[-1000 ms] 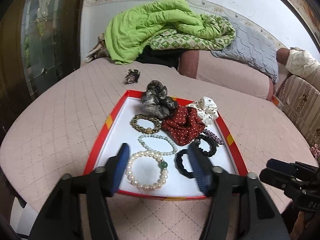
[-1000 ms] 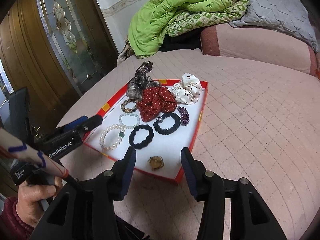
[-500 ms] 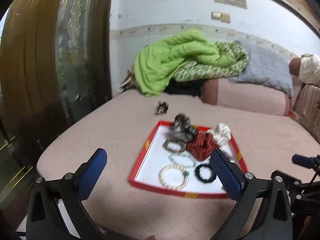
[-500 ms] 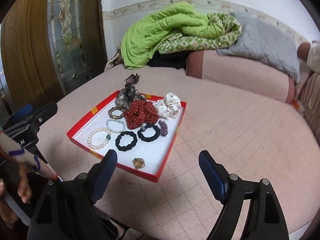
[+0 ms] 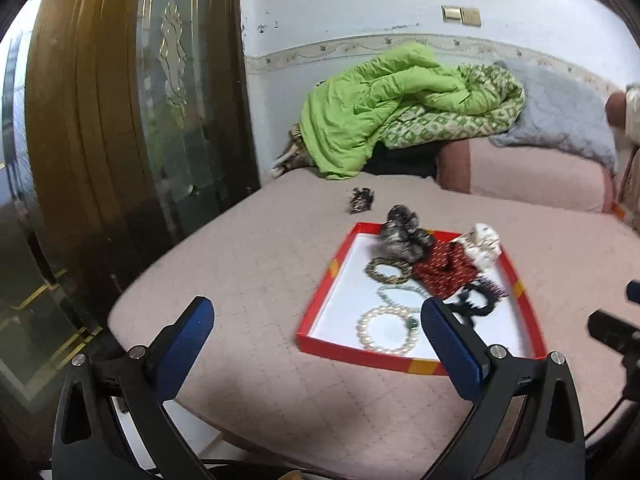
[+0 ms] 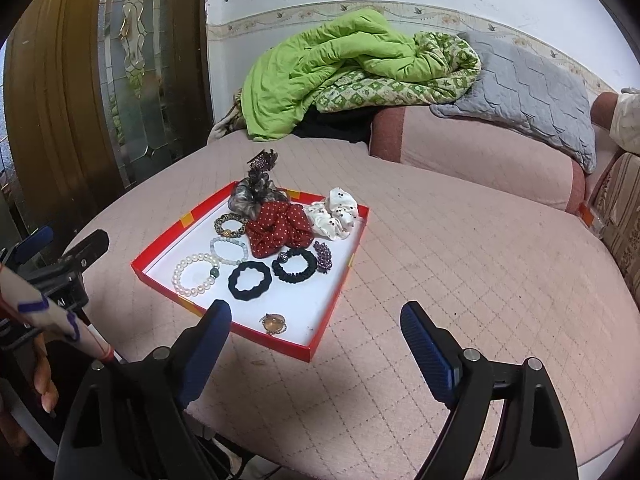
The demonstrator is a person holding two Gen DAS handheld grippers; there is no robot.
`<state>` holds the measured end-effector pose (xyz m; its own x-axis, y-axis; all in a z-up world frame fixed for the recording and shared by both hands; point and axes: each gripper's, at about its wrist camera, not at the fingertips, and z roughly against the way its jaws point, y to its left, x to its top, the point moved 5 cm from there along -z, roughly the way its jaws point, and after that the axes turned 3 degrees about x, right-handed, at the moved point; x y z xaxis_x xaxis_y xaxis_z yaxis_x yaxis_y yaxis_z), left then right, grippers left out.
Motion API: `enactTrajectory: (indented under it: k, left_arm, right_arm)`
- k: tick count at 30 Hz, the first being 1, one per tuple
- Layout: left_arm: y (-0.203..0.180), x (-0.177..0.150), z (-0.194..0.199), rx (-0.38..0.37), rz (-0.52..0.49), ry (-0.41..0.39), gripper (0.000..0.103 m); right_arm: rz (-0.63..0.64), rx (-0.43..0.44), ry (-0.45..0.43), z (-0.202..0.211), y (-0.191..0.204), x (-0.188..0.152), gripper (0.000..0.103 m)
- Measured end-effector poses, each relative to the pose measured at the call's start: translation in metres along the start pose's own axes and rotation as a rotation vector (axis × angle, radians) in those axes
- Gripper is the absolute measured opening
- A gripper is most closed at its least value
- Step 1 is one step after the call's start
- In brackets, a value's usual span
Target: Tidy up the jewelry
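Both grippers have pulled back from the red tray (image 6: 340, 280) and spread wide, empty: left gripper (image 5: 316, 332), right gripper (image 6: 316, 320). The jewelry, including the pearl bracelet (image 6: 196, 276), lies inside the tray at frame centre. Sorting looks finished.

Both grippers are now standing wide apart after being narrower a second ago. The left gripper (image 5: 316, 330) is sitting back from the red-rimmed white tray (image 5: 320, 290), no longer framing the white pearl bracelet (image 5: 387, 330); the right gripper (image 6: 316, 334) is likewise farther back and higher.
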<state>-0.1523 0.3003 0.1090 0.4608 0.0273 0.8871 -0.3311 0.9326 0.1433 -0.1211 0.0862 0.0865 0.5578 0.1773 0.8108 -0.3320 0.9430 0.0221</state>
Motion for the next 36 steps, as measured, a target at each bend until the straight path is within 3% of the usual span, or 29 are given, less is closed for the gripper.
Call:
enactTrajectory:
  k: [21, 36]
  left_arm:
    - [-0.002, -0.006, -0.015, -0.011, -0.003, 0.082, 0.103]
    - [-0.004, -0.007, -0.018, -0.013, -0.008, 0.097, 0.103]
  right_arm:
    - [0.017, 0.005, 0.038, -0.012, 0.006, -0.006, 0.091]
    - [0.015, 0.005, 0.046, -0.015, 0.006, -0.007, 0.091]
